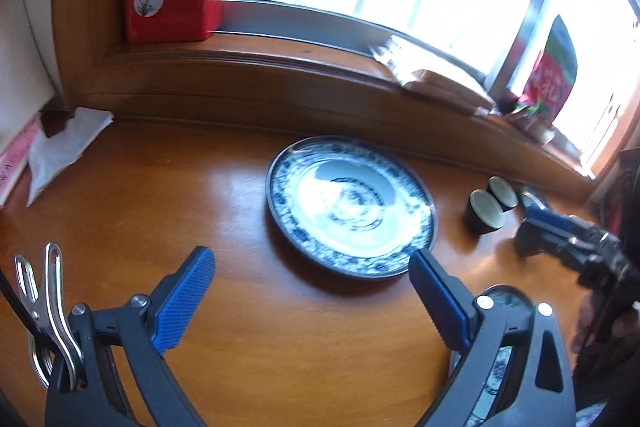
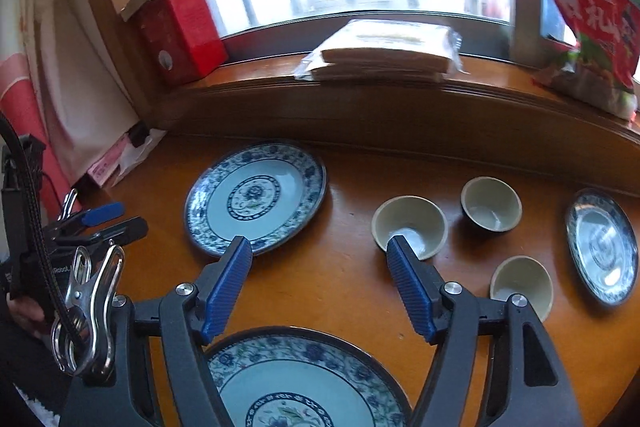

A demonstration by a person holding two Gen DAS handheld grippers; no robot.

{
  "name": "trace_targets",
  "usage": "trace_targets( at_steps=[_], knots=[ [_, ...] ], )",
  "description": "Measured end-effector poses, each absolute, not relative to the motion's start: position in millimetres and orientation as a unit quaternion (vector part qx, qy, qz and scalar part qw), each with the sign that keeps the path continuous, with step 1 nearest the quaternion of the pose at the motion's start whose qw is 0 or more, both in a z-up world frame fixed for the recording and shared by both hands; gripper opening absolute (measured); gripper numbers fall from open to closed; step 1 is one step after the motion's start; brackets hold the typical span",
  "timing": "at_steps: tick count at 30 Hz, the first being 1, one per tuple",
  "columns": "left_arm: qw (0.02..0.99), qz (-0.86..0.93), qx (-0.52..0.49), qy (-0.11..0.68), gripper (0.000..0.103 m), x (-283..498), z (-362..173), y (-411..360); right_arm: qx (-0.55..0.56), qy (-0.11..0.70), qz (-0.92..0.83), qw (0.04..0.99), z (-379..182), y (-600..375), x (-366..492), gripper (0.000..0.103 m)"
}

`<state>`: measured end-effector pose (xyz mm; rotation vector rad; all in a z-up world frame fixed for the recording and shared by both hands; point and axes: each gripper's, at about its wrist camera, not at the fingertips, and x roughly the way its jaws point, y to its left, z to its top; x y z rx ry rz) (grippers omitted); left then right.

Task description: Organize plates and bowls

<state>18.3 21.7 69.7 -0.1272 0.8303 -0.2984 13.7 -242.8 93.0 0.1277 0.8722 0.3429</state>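
Near plate (image 2: pixel 304 383) flat, three bowls (image 2: pixel 409 225) upright, mouths up

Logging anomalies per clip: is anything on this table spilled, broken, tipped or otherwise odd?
Nothing stands out. The three plates lie flat and the three bowls stand upright and empty on the wooden table. No spill or chip shows. Both hand-held grippers are open, holding nothing.

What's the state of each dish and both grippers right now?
left gripper: open, empty, above the table
right gripper: open, empty
far plate: flat, upright, empty
near plate: flat, empty, under the right gripper
small plate: flat, empty
three bowls: upright, empty, unstacked, apart
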Motion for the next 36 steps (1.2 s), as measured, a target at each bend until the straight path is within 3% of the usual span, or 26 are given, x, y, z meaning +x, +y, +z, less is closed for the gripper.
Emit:
trace_targets(
  at_steps=[7,9,15,24,28,33,36],
  knots=[
    [0.906,-0.148,-0.044,0.393,0.1,38,73,11,0.067,0.467,0.203,0.858,81,-215,43,0.071],
    [0.9,-0.148,-0.048,0.407,0.1,49,70,11,0.069,0.489,0.182,0.85,74,-214,53,0.067],
    [0.883,-0.171,-0.07,0.432,0.1,76,49,18,0.143,0.537,0.16,0.816,50,-221,80,0.064],
    [0.856,-0.179,-0.132,0.467,0.094,112,19,28,0.125,0.553,0.123,0.815,31,-206,104,0.064],
    [0.851,-0.18,-0.139,0.473,0.082,120,10,30,0.138,0.564,0.118,0.806,19,-203,114,0.064],
    [0.866,-0.182,-0.106,0.454,0.077,118,7,20,0.177,0.547,0.151,0.804,9,-203,120,0.061],
    [0.878,-0.168,-0.041,0.446,0.084,113,5,0,0.215,0.53,0.168,0.803,2,-210,120,0.059]
  ],
)
